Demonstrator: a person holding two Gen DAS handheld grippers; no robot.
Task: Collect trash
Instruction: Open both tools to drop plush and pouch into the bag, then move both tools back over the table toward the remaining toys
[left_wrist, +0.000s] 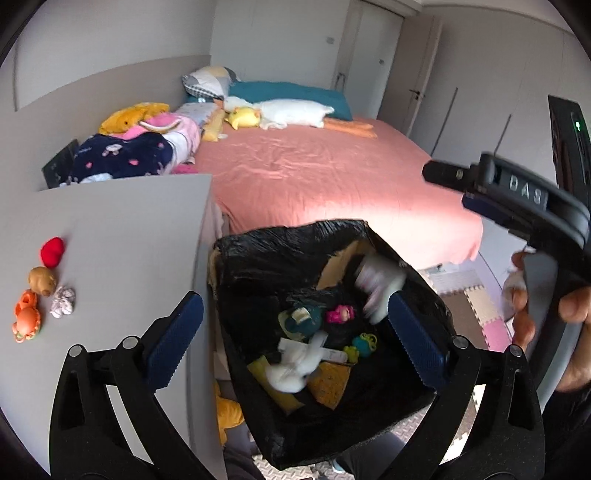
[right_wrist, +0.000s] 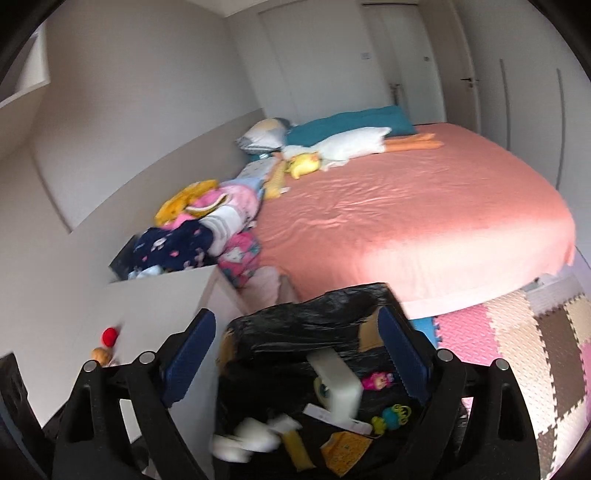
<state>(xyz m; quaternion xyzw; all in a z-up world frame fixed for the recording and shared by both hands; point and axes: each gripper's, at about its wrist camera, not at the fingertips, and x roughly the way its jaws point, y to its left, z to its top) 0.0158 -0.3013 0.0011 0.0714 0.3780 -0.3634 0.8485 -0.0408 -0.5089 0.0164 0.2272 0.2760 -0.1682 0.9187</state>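
A cardboard bin lined with a black bag (left_wrist: 280, 240) stands between the table and the bed, with several scraps and small toys inside. My left gripper (left_wrist: 295, 332) hangs open over it, nothing between its blue pads. A blurred white piece (left_wrist: 376, 288) is in the bin's mouth near the right finger, and a crumpled white wad (left_wrist: 291, 369) lies lower down. My right gripper (right_wrist: 297, 354) is also open above the bin (right_wrist: 306, 317). A blurred white box (right_wrist: 340, 384) sits just below it, free of the pads, and a white wad (right_wrist: 243, 439) lies at the lower left.
The grey table (left_wrist: 122, 236) on the left holds a red toy (left_wrist: 51, 251), a brown toy (left_wrist: 42, 280), an orange toy (left_wrist: 26, 319) and a crumpled grey-white scrap (left_wrist: 62, 301). Behind the bin is a pink bed (left_wrist: 314, 173). Foam floor mats (right_wrist: 517, 332) lie at the right.
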